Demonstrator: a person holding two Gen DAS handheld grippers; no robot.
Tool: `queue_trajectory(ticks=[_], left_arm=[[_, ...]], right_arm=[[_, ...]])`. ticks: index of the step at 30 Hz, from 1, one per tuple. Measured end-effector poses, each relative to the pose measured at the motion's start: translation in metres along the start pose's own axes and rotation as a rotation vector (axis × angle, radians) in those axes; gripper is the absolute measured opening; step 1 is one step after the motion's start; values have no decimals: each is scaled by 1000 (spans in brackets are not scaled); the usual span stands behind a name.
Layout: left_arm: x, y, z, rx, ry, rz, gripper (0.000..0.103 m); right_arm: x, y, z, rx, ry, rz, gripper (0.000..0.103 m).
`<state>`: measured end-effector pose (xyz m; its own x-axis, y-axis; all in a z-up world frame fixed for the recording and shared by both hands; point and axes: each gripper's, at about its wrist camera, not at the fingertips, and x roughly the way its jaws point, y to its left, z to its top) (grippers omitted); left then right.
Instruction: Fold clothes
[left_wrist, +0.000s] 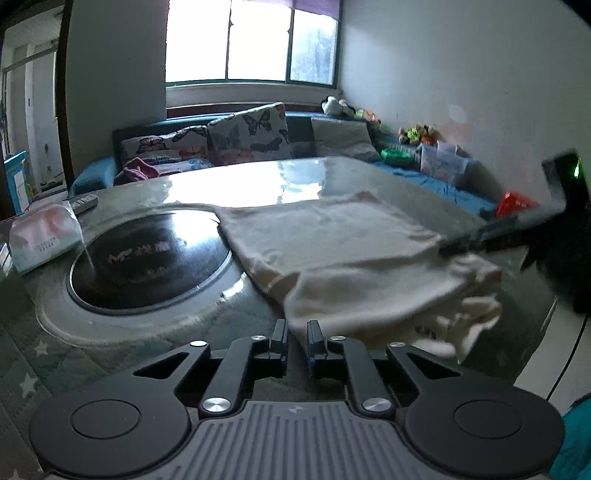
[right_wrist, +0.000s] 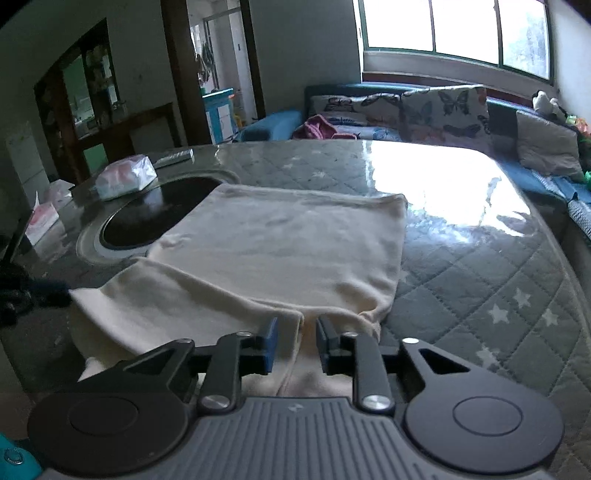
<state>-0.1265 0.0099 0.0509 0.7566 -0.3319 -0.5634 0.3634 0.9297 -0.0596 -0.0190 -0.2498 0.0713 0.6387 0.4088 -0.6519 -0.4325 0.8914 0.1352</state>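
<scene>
Cream-white knit garment (right_wrist: 280, 243) lies on the grey quilted star-print table cover (right_wrist: 480, 280), occupying the centre of the right wrist frame; its far portion is spread flat with a straight far edge, its left part overlapping the black round glass inset (right_wrist: 147, 218) of the table at centre left. Near portion is doubled over: a folded flap runs across the lower centre of the right wrist frame, and in the left wrist view the same garment (left_wrist: 332, 243) shows a rumpled, bunched end at lower right of the frame, hanging toward the table edge. Left gripper (left_wrist: 297, 336) at bottom centre of its frame: jaws parted by a narrow gap, near corner of the cloth sits right at the fingertips, nothing visibly pinched — reads as released. Right gripper (right_wrist: 297, 341) at bottom centre of its frame: jaws apart, hovering over the folded flap with cloth showing through the gap, not clamped on it. The right gripper also appears as a blurred dark shape at the right edge of the left wrist view, just beside the cloth. Judgement: one fold seems laid, garment roughly rectangular at the far end; near end untidy, so at least a smoothing and a further fold remain — early to mid task. Soft white tissue pack (right_wrist: 125, 177) and grey remote control (right_wrist: 173, 158) sit in the upper left, well apart from the garment
</scene>
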Motion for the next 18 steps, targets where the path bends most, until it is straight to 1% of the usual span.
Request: queue_trajectory(ticks=[5, 6, 7, 10, 14, 16, 18], left_arm=[[-4, 10, 10, -25, -19, 14, 12], [-1, 10, 13, -23, -22, 11, 12], [3, 7, 16, -20, -26, 0, 12], [20, -1, 25, -19, -31, -39, 12], [48, -11, 34, -21, -23, -83, 12], [62, -10, 35, -39, -6, -78, 12], [73, -7, 34, -60, 12, -63, 12]], right_arm=[[13, 0, -3, 14, 25, 12, 22], [14, 1, -3, 5, 26, 12, 19], [14, 2, -3, -3, 26, 13, 12], [12, 11, -2, -49, 13, -13, 5], [1, 19, 3, -106, -27, -51, 4], [-3, 21, 6, -127, -46, -68, 3], [-1, 20, 7, -131, -44, -83, 3]])
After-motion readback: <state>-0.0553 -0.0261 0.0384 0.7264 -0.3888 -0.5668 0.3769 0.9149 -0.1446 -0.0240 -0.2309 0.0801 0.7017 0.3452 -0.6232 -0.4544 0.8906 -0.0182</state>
